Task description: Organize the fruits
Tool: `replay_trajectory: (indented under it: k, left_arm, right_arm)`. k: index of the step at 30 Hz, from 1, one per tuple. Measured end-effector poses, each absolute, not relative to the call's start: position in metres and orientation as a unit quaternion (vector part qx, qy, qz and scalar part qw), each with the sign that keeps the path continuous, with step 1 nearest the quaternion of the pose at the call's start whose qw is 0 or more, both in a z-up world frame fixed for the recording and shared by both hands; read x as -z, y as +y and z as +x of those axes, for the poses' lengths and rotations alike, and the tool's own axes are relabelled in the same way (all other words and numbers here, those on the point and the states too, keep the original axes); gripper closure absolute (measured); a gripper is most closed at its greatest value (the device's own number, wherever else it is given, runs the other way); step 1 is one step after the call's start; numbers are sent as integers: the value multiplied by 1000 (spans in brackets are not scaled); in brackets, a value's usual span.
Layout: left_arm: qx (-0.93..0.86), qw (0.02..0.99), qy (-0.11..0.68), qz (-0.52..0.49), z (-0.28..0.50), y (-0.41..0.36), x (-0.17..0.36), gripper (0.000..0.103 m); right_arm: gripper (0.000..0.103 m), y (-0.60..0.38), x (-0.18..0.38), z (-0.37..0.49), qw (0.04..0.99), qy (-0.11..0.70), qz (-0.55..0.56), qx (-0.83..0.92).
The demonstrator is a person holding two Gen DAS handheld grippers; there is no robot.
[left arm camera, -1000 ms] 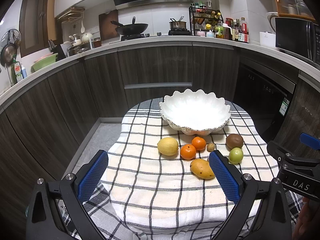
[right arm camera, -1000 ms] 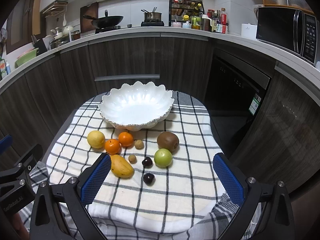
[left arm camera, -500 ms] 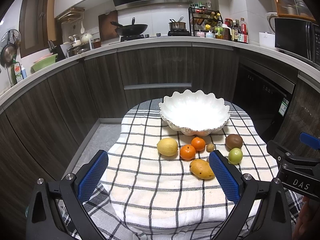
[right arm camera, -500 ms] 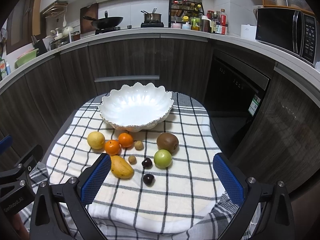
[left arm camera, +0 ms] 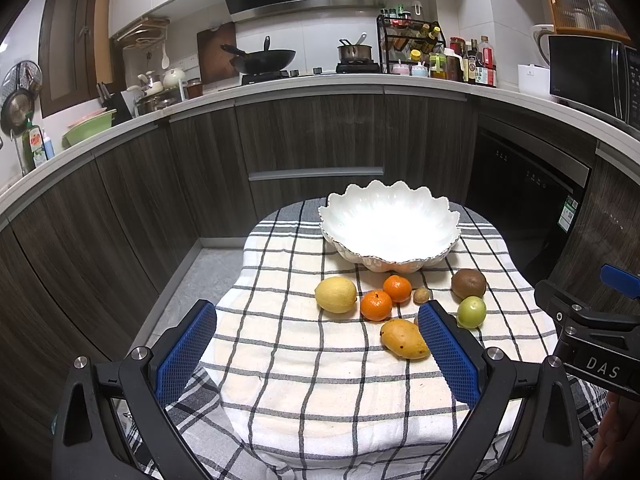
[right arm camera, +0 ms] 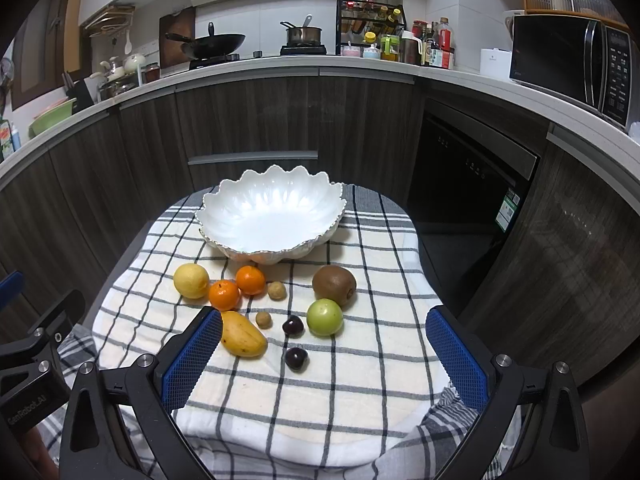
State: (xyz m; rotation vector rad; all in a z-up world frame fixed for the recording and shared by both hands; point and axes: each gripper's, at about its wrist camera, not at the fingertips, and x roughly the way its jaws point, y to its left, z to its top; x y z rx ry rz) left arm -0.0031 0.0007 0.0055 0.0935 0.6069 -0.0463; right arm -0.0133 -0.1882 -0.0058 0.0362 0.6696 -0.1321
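An empty white scalloped bowl [left arm camera: 390, 224] [right arm camera: 270, 210] stands at the far end of a checked cloth. In front of it lie a lemon [left arm camera: 335, 294] [right arm camera: 191, 280], two tangerines [left arm camera: 376, 305] [right arm camera: 250, 279], a mango [left arm camera: 404, 339] [right arm camera: 242, 338], a kiwi [left arm camera: 468, 283] [right arm camera: 334, 284], a green fruit [left arm camera: 471, 311] [right arm camera: 324, 317], two small tan fruits [right arm camera: 276, 291] and two dark cherries [right arm camera: 296, 358]. My left gripper [left arm camera: 318, 354] is open and empty, near the cloth's front. My right gripper [right arm camera: 324, 360] is open and empty, just short of the fruits.
The cloth [left arm camera: 312, 384] covers a small round table with edges dropping off on all sides. Dark kitchen cabinets [left arm camera: 312, 140] curve around behind, with a dishwasher [right arm camera: 472, 168] at right. The right gripper's body [left arm camera: 592, 344] shows at the left view's right edge.
Both grippers have drifted very slightly; the fruits and bowl have not moved. Both grippers stay open.
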Motion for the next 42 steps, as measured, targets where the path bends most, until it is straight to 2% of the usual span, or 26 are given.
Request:
replay_trajectory:
  k: [42]
  left_arm:
    - [36, 950, 304, 54, -1, -3, 3, 1]
  right_arm:
    - [0, -192, 15, -11, 940, 333, 20, 66]
